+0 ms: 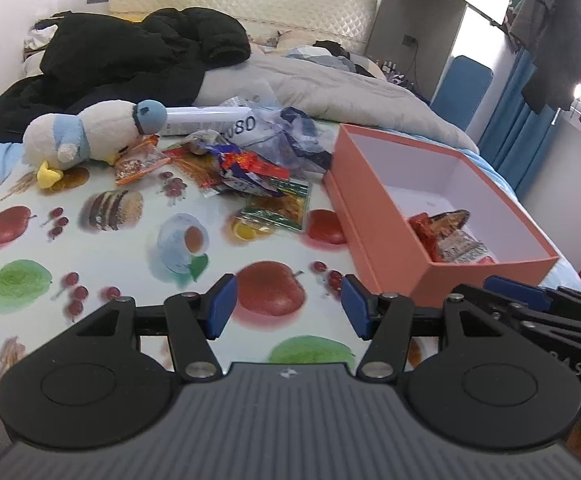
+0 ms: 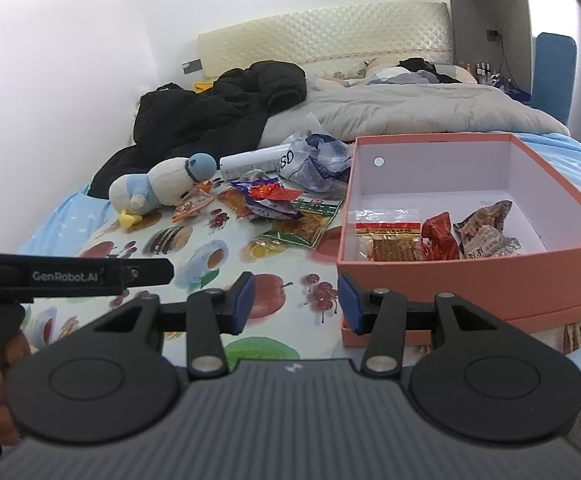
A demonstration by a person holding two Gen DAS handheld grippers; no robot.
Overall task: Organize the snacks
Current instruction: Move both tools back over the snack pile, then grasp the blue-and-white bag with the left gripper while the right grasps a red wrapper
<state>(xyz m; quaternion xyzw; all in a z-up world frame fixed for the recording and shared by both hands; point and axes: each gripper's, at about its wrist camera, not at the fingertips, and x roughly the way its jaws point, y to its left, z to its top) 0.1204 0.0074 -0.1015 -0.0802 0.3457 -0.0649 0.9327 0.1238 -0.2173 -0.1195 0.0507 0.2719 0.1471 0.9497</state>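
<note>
From the left wrist, the left gripper (image 1: 288,306) hangs empty, jaws apart; the green snack packet (image 1: 276,210) lies ahead, long axis probably pointing away. From the right wrist, the right gripper (image 2: 296,304) (also parted, empty) faces the pink box (image 2: 470,280), just right.

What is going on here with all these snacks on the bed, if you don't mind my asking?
A person is sorting snack packets into a salmon-pink cardboard box on a fruit-patterned cloth. Three packets already lie in the box; a loose pile of snack packets waits beside a white and blue plush duck. The left tool and right tool are both open and empty, above the cloth.
</note>
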